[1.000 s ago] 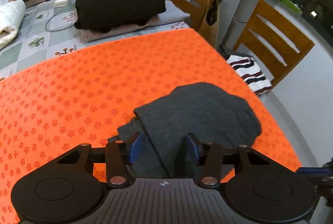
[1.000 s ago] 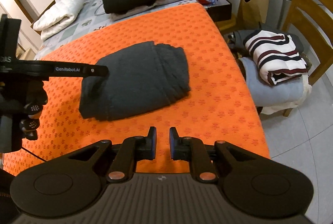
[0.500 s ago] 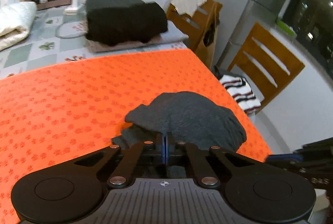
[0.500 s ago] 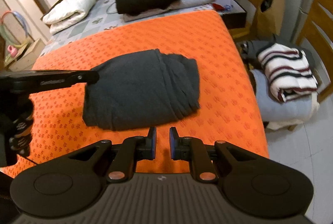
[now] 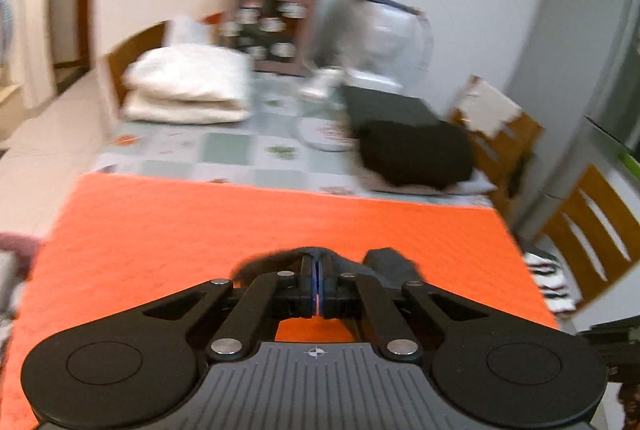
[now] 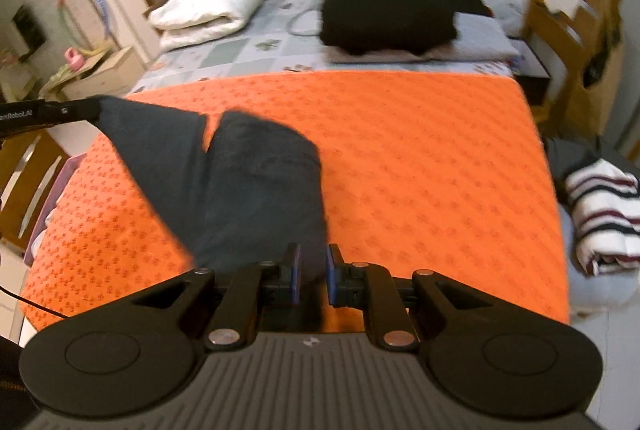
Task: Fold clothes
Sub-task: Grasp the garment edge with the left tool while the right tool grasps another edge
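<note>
A dark grey garment (image 6: 240, 190) hangs over the orange table cover (image 6: 420, 170), lifted by one corner. My left gripper (image 5: 318, 282) is shut on that corner, and grey cloth (image 5: 386, 262) bulges on both sides of its fingers. The right wrist view shows the left gripper (image 6: 94, 109) at the left edge, holding the corner up. The garment slopes from there down to my right gripper (image 6: 312, 272). The right jaws stand a narrow gap apart, and the garment's lower edge shows in that gap. I cannot see whether they touch it.
Folded black clothes (image 6: 388, 14) and a white quilt (image 6: 208, 10) lie at the far end of the table. A striped garment (image 6: 600, 210) rests on a seat to the right. Wooden chairs (image 5: 592, 230) and a fridge (image 5: 580, 50) stand on the right.
My left gripper went from open around the garment's edge to shut on it, then lifted it up and to the left. The garment now hangs stretched, reaching the right gripper.
</note>
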`<act>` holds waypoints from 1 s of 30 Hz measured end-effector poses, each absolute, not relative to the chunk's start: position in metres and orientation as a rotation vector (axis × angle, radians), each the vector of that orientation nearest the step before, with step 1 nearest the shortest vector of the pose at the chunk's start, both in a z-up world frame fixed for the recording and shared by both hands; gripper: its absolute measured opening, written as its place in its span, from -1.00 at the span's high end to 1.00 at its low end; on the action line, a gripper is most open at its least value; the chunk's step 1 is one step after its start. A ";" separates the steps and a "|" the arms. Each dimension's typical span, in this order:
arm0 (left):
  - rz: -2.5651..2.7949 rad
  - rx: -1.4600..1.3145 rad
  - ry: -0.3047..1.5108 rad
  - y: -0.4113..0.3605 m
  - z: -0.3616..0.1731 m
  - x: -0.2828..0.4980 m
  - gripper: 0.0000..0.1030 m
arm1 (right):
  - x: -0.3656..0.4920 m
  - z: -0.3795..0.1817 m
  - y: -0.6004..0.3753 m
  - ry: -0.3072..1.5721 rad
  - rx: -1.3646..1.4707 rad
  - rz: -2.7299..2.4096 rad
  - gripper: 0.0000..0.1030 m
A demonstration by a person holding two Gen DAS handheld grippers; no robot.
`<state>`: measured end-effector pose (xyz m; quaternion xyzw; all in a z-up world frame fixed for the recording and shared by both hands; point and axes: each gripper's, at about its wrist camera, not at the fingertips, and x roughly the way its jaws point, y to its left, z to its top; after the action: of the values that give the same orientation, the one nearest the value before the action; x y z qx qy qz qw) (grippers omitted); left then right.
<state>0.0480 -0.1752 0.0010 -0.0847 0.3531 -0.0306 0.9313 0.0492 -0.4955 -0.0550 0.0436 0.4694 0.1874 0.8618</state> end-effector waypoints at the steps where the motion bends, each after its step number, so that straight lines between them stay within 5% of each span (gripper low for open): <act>1: -0.031 -0.176 0.727 -0.163 0.000 0.045 0.94 | 0.052 -0.054 -0.489 0.983 0.084 0.407 0.70; 8: 0.146 -0.264 0.790 -0.093 -0.024 0.022 0.94 | 0.065 -0.054 -0.433 1.005 0.026 0.549 0.69; 14: 0.160 -0.294 0.772 -0.081 -0.024 0.004 0.94 | 0.071 -0.061 -0.375 1.042 -0.031 0.700 0.40; 17: 0.165 -0.303 0.764 -0.077 -0.024 -0.002 0.94 | 0.072 -0.065 -0.341 1.052 -0.079 0.780 -0.02; 23: 0.180 -0.319 0.746 -0.068 -0.023 -0.010 0.94 | 0.065 -0.080 -0.286 1.049 -0.232 0.855 -0.07; 24: 0.179 -0.322 0.744 -0.066 -0.022 -0.011 0.94 | 0.063 -0.084 -0.282 1.047 -0.261 0.857 -0.04; 27: 0.189 -0.317 0.731 -0.062 -0.020 -0.012 0.94 | 0.061 -0.087 -0.283 1.018 -0.322 0.820 0.84; 30: 0.206 -0.317 0.725 -0.055 -0.021 -0.011 0.94 | 0.066 -0.077 -0.299 0.969 -0.291 0.743 0.87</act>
<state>-0.0111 -0.0551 -0.0205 -0.1542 0.3524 0.1004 0.9176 0.0662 -0.2990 -0.0768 -0.1363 0.4532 0.3476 0.8094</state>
